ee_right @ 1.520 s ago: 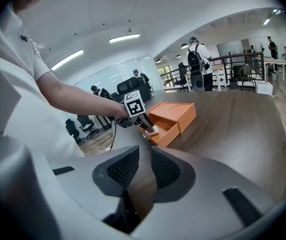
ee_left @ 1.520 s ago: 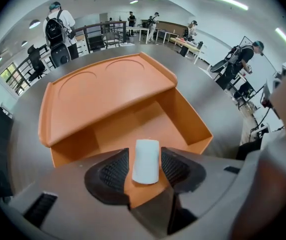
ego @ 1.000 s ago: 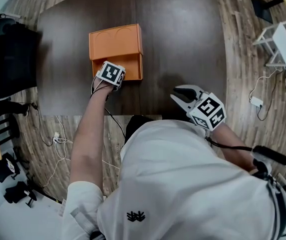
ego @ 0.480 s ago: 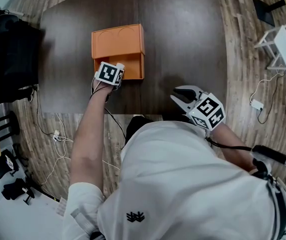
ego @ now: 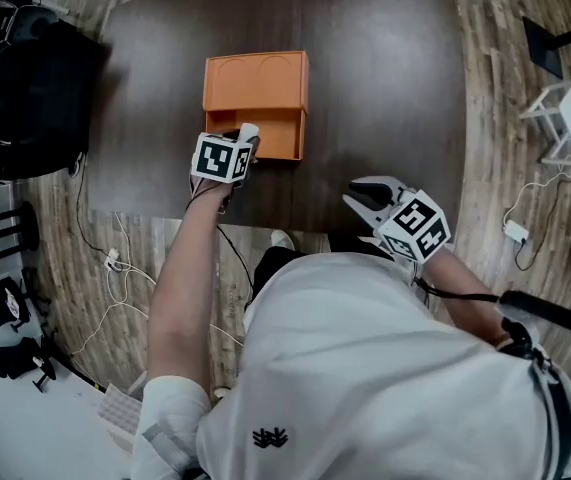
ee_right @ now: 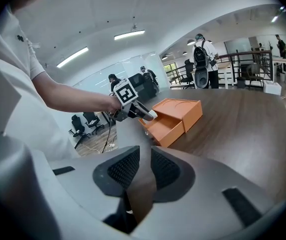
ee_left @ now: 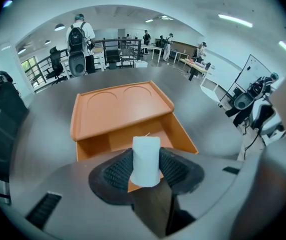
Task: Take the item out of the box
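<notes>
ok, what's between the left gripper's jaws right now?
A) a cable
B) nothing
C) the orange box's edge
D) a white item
D: in its own view the left gripper has both pads pressed on a white item, with the open orange box beyond it.

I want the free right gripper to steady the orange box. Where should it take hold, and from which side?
Probably the orange box's open drawer, by its right side wall: a thin upright edge the jaws can straddle. Come from above on the right, where the right gripper hangs open, clear of the left gripper shut on the white cylinder.
</notes>
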A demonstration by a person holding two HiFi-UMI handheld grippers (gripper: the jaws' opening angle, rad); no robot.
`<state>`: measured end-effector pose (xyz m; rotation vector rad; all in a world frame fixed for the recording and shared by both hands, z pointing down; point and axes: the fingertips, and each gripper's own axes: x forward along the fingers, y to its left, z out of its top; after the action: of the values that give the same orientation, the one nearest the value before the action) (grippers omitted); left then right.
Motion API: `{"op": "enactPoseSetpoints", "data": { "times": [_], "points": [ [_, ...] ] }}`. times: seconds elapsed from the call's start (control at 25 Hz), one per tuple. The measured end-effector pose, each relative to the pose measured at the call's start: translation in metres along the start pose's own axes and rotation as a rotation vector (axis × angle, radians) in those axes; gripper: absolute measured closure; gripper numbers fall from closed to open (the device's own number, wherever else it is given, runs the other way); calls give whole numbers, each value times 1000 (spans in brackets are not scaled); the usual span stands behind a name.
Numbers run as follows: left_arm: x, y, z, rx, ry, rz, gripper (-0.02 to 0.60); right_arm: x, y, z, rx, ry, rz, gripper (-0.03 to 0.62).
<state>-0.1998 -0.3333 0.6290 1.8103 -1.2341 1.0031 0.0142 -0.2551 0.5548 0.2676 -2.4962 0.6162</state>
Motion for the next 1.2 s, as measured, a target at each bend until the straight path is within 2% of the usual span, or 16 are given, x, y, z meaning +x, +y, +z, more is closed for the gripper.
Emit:
{"op": "enactPoseSetpoints", "data": {
  "times": [0.24,0.48,0.84,1.2],
  "points": [
    [-33,-12,0,-50,-108,-34,411,9,12,7,-31,3,-3,533],
    [-81,-27,-17,-81,-222,-76,411,19,37,9,-55,-2,-27,543],
    [-163,-56,-67,-44,-372,-152,411,40,97,19,-102,-4,-70,557],
    [-230,-58,-121,-32,-460,-166,412,52,150,30,-122,-22,-141,571]
  ]
}}
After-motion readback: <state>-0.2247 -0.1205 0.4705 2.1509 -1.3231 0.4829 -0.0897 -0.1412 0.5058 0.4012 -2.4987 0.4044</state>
